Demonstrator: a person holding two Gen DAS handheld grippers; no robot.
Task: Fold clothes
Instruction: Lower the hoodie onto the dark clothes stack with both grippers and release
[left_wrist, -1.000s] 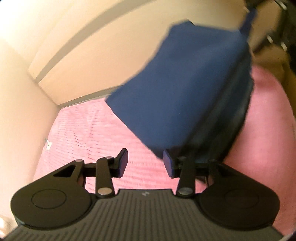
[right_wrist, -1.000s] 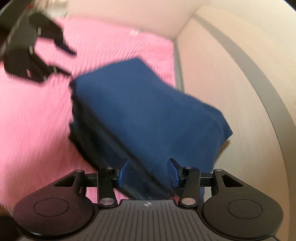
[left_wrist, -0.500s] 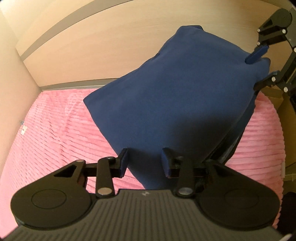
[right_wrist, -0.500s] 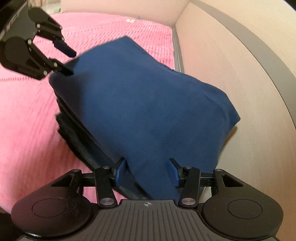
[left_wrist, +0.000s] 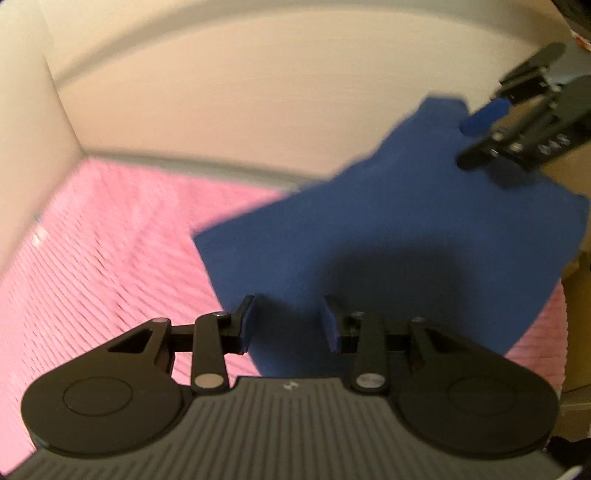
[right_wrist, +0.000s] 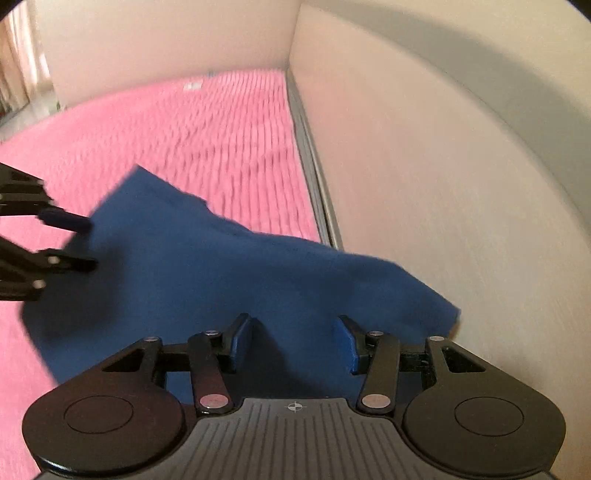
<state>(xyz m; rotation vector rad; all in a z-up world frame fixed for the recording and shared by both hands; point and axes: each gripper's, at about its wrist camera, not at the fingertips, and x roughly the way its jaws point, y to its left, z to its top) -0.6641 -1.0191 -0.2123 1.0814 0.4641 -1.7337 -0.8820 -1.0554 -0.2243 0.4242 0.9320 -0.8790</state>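
Note:
A folded dark blue garment (left_wrist: 388, 236) lies on the pink ribbed bedspread (left_wrist: 110, 251), close to the beige headboard. It also shows in the right wrist view (right_wrist: 229, 273). My left gripper (left_wrist: 288, 321) is open, its jaws wide apart over the garment's near edge, holding nothing. My right gripper (right_wrist: 295, 339) is open over the garment's other edge, also empty. The right gripper appears in the left wrist view (left_wrist: 517, 125) at the garment's far corner. The left gripper appears in the right wrist view (right_wrist: 48, 240) at the garment's left edge.
A beige wooden headboard (right_wrist: 424, 166) with a grey strip along its base runs beside the bed. A side wall (left_wrist: 22, 147) closes the far left corner. A tan surface (left_wrist: 576, 295) borders the bed at the right.
The garment has gone from held up in the air to lying low on the bedspread. Both grippers have opened wider and sit at its edges. Both views are motion-blurred.

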